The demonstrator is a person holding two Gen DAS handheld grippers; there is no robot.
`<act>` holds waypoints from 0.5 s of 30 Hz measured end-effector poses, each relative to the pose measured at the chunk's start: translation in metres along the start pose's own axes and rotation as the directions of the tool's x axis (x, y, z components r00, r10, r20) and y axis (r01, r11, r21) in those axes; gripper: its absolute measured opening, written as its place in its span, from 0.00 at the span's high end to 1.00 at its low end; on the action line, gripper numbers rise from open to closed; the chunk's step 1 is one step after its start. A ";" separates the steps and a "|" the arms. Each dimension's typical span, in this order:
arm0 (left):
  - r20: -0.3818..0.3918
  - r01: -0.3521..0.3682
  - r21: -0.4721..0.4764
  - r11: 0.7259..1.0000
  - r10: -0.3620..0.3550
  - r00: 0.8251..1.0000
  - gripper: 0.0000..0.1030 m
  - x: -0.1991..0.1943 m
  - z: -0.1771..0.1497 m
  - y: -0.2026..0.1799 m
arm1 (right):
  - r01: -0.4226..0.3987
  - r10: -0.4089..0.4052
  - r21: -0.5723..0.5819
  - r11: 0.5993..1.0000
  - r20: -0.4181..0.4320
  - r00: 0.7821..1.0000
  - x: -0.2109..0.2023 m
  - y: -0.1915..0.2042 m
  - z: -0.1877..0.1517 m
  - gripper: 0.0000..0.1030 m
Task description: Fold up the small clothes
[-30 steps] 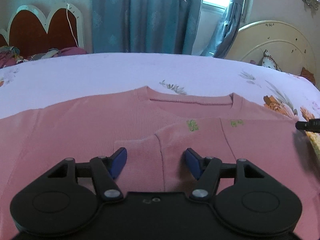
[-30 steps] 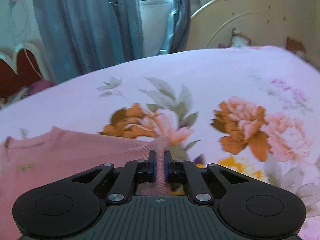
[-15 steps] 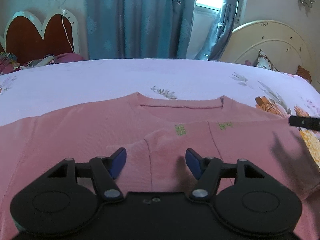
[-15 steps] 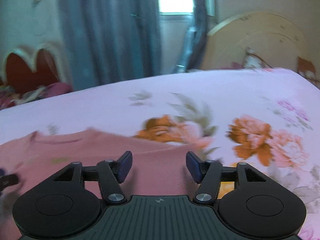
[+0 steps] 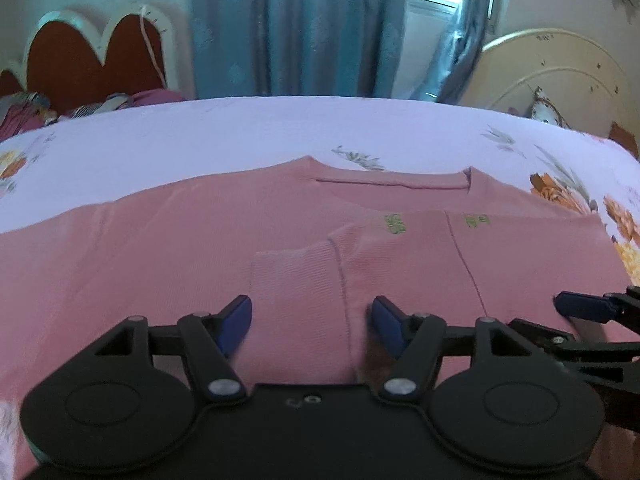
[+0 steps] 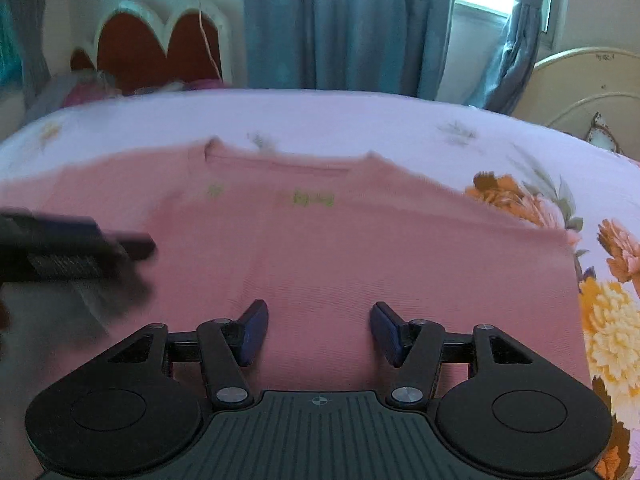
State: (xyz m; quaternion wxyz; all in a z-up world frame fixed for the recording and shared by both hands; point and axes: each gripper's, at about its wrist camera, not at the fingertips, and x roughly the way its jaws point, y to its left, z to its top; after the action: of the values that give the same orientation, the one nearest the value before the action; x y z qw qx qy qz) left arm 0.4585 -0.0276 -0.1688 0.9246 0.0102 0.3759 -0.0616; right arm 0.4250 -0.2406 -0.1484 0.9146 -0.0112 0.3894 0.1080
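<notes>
Your left gripper (image 5: 311,322) hangs open over the pink top (image 5: 168,248), which lies flat on the bed (image 5: 240,128); its right sleeve (image 5: 296,280) is already folded across the body, the left side is not. From the right wrist, your right gripper (image 6: 318,330) has just been opening and stands empty above the folded side, nothing between its jaws.

Pink sweater (image 5: 200,248), floral lilac bedsheet (image 5: 280,128)
</notes>
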 end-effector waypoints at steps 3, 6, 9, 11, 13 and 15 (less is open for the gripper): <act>-0.008 -0.006 -0.012 1.000 0.006 1.000 0.35 -0.008 -0.004 0.006 | -0.023 0.022 0.046 0.999 0.025 0.999 -0.011 -0.002 0.003 0.44; -0.008 -0.026 -0.028 0.999 0.025 1.000 0.35 -0.020 -0.009 0.011 | -0.033 0.033 0.035 0.999 -0.010 0.999 -0.007 0.007 -0.001 0.44; -0.027 -0.037 -0.053 0.998 0.035 0.999 0.35 -0.032 -0.014 0.020 | -0.012 0.012 0.000 1.000 -0.008 1.000 -0.007 0.012 -0.005 0.44; -0.026 -0.054 -0.066 0.996 0.052 0.998 0.35 -0.043 -0.017 0.026 | -0.048 0.048 0.044 0.998 0.009 0.999 -0.015 0.011 -0.002 0.44; -0.025 -0.081 -0.079 0.994 0.079 0.997 0.35 -0.056 -0.019 0.033 | -0.078 0.076 0.064 0.995 0.033 0.997 -0.021 0.014 0.000 0.43; -0.030 -0.098 -0.105 0.990 0.095 0.995 0.33 -0.067 -0.021 0.042 | -0.103 0.100 0.053 0.993 0.040 0.994 -0.026 0.023 0.003 0.43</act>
State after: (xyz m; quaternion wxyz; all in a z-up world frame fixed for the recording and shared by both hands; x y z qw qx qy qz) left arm 0.4014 0.0221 -0.1378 0.9209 -0.0203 0.3892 0.0035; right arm 0.4052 -0.2231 -0.1266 0.9150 0.0359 0.3752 0.1438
